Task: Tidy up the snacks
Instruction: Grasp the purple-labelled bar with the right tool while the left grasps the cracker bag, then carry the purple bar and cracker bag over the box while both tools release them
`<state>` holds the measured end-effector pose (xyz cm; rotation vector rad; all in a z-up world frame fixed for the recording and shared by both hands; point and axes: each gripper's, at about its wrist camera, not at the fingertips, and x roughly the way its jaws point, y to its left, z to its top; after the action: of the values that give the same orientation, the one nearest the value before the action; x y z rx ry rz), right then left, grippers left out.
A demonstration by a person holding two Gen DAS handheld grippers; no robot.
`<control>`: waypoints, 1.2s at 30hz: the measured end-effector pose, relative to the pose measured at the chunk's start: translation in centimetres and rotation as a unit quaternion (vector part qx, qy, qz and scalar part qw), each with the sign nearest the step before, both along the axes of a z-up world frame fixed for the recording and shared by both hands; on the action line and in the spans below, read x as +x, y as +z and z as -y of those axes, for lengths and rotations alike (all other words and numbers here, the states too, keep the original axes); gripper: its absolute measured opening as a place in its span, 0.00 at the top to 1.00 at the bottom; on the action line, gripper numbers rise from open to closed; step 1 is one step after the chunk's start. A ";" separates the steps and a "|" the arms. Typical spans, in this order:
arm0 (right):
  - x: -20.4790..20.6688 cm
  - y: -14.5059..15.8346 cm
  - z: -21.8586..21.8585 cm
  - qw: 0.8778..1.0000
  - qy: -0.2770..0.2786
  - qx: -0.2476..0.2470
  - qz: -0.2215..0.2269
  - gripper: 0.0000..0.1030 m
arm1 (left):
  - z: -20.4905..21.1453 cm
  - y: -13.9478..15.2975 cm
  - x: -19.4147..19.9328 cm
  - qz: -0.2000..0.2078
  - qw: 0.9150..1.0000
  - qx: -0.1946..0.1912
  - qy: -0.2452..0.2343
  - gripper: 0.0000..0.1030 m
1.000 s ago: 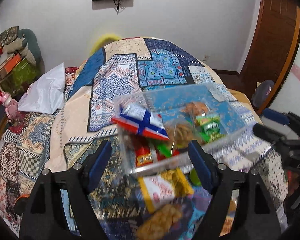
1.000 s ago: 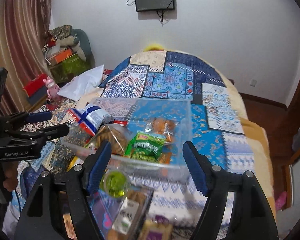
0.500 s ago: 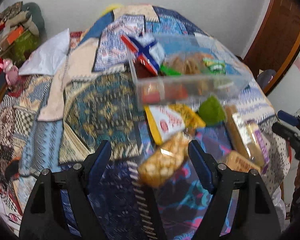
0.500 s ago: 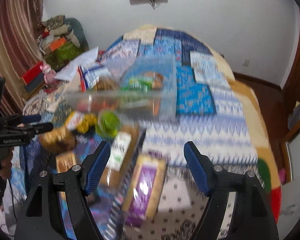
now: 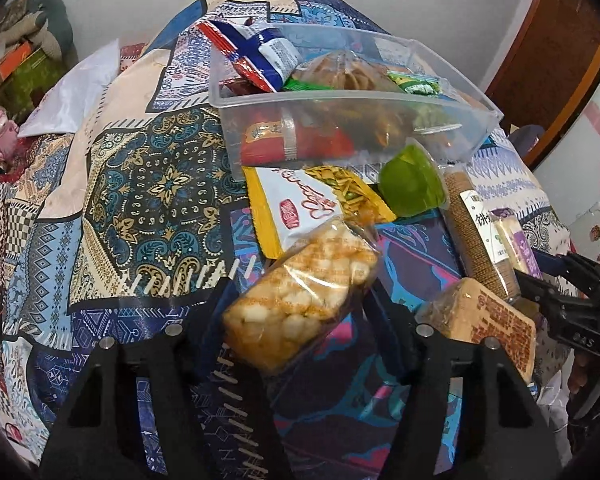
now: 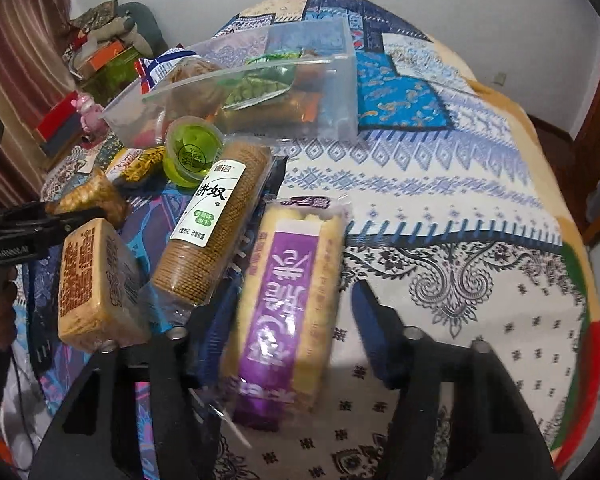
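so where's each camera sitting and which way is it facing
Left wrist: on the left gripper, angled down over the bed at the puffed rice bar between its closing fingers; the right gripper shows at the right edge.
Right wrist: on the right gripper, angled down at the purple cake pack between its closing fingers; the left gripper and a hand show at the left edge.
Shared: clear plastic bin, green jelly cup, biscuit roll.

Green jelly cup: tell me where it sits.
The green jelly cup lies on the bedspread against the clear bin's near wall, between the yellow snack packet and the round biscuit sleeve.
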<state>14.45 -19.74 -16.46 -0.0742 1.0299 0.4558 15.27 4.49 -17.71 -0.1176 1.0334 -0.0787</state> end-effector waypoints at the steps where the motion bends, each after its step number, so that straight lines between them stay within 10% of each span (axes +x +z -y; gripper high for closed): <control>1: -0.1 0.0 -0.1 1.000 0.000 -0.003 0.005 0.57 | 0.0 0.0 -0.1 0.003 1.000 0.001 0.000 0.38; 36: 3.1 9.1 -0.8 0.991 -0.008 0.061 0.115 0.58 | -0.7 10.6 0.9 0.121 0.993 -0.013 0.003 0.41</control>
<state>17.51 -18.91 -7.32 -0.0086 0.7741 0.4831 16.17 5.22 -7.11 -0.1305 0.7900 -0.0982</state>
